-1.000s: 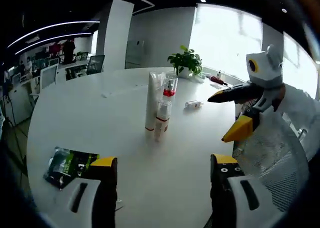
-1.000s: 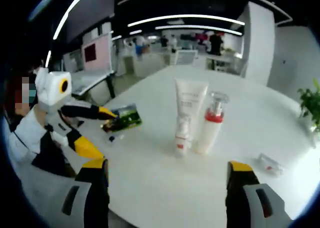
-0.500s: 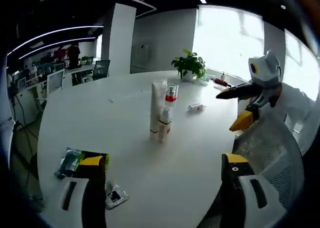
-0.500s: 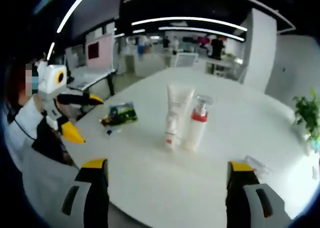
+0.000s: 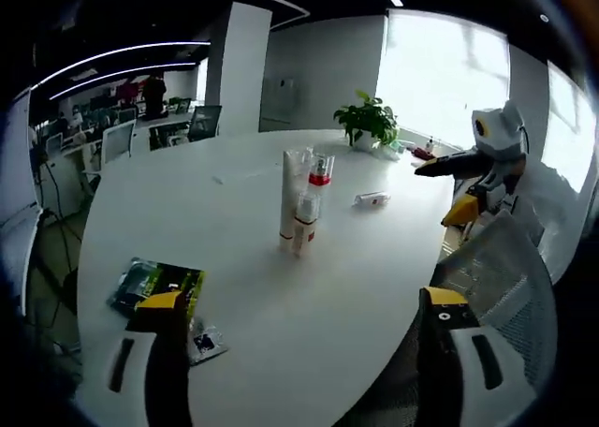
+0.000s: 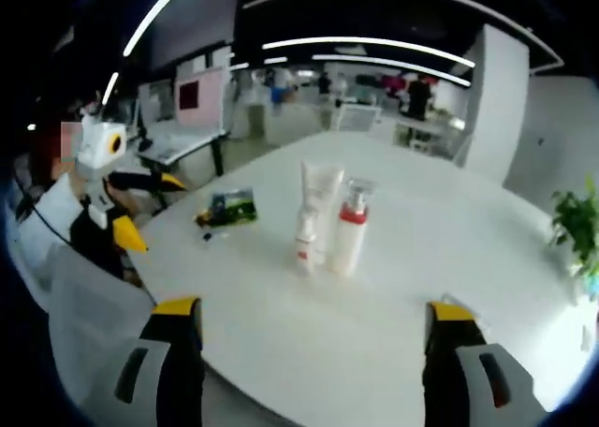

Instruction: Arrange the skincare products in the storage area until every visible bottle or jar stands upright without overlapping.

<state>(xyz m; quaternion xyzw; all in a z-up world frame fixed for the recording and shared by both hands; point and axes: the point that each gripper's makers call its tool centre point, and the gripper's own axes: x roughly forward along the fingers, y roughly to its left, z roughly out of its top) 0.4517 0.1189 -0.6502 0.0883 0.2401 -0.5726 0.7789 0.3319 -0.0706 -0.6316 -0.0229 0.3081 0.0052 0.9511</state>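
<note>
The task looks finished, or very nearly so, judged from how things stand.

Nearest in the left gripper view, the left gripper [image 5: 304, 333] has its jaws spread wide with nothing between them, hanging over the near rim of the round white table [image 5: 253, 287]. In the right gripper view the right gripper [image 6: 314, 352] is likewise spread wide and empty, well back from the products.

Just beyond the left gripper's own jaw lie a green packet [image 5: 154, 285] and a small sachet [image 5: 204, 339], flat on the table; the packet also shows in the right gripper view [image 6: 229, 206]. They are neither bottles nor jars, so they probably need no work.

Toward the middle of the table stand the three products, all upright and close together: the small spray bottle [image 6: 305, 242] in front, the white tube [image 6: 321, 202] just behind it, and the pump bottle [image 6: 348, 228] with a red collar beside them. Whether they touch is too fine to tell, though none lies on another.

Farther off, a small flat item [image 5: 372, 199] lies on the table and a potted plant [image 5: 370, 123] stands near the far edge.
</note>
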